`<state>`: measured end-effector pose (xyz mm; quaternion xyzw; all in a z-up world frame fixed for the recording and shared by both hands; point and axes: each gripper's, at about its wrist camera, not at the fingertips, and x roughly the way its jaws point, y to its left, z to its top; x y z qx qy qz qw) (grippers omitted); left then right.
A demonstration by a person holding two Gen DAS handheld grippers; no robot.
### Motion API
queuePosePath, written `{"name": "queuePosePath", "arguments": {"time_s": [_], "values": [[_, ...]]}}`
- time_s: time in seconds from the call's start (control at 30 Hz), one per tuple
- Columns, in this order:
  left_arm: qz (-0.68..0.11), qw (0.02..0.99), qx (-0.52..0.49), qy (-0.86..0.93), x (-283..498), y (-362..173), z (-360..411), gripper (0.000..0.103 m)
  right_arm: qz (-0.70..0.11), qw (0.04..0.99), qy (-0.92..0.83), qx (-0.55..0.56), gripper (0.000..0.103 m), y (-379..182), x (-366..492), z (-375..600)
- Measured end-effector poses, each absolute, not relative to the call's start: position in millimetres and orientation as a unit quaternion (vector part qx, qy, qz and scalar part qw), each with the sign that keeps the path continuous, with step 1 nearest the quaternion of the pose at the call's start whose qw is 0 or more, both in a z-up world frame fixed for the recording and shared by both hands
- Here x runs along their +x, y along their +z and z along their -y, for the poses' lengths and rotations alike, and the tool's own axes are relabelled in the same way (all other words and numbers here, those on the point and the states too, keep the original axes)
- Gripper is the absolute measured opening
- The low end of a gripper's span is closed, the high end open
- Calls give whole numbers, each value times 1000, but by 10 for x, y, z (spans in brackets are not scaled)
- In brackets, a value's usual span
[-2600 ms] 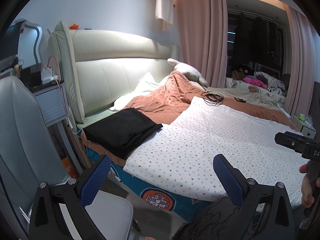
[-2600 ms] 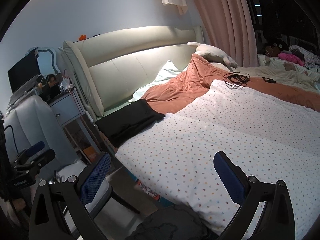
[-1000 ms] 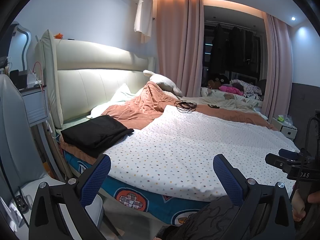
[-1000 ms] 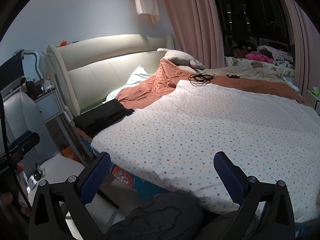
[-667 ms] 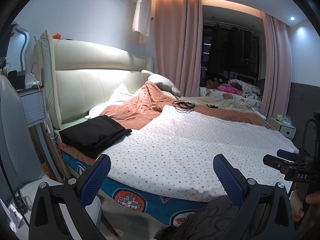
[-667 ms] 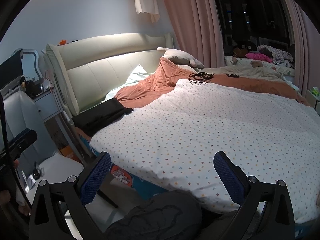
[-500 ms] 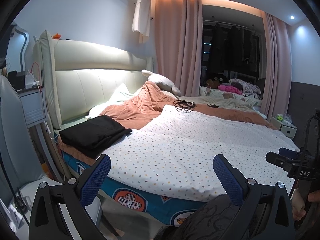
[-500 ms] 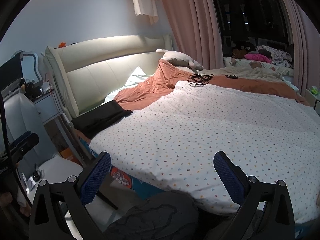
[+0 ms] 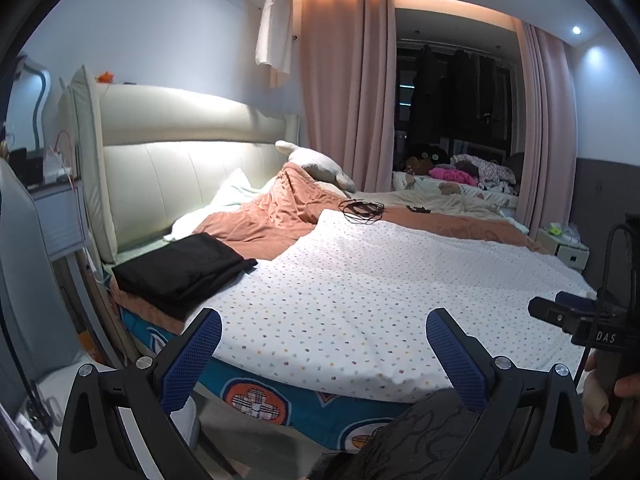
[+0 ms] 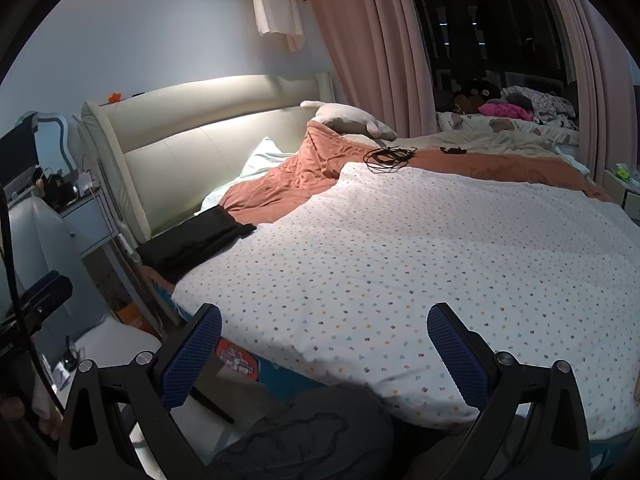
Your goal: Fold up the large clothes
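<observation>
Bedroom under dim, warm cove lighting, with pale walls. Wide bed (image 9: 360,368) filling most of both views, topped by a white dotted sheet (image 9: 380,288) spread flat and hanging over the near edge above a teal patterned cover (image 9: 280,396). Padded cream headboard (image 9: 180,160) at left. Rust-orange blanket (image 9: 280,216) rumpled toward the headboard, white pillow (image 9: 224,200) beside it, pale plush toy (image 9: 316,166) behind. Coil of black cable (image 9: 362,210) lying where dotted sheet meets blanket. Pink curtains (image 9: 348,92) parted on a dark window; white garment (image 9: 274,28) hung high on the wall. Small nightstand (image 9: 568,250) at far right.

Folded black garment (image 9: 184,268) lying on the bed's left corner near the headboard, partly on the orange blanket, its right end touching the dotted sheet's edge. Flat rectangular stack, long axis running from the near-left bed edge diagonally up toward the bed's middle; fold layers showing along the near long side.

Left gripper (image 9: 320,344) held level before the bed, blue pads wide apart, clasping nothing. Right gripper (image 10: 324,344) likewise spread and empty, off the sheet. Dark patterned fabric (image 10: 304,432) low in frame beneath both, identity unclear.
</observation>
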<state>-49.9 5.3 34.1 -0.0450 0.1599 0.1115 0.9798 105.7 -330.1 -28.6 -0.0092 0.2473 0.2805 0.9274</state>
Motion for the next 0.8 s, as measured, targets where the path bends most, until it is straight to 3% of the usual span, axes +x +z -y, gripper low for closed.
{"name": "queuePosePath", "arguments": {"time_s": [0.8], "values": [[-166,977,-90,101,-696,325,-224,102,-256,929,269,-4,103,-312,894,3263]]}}
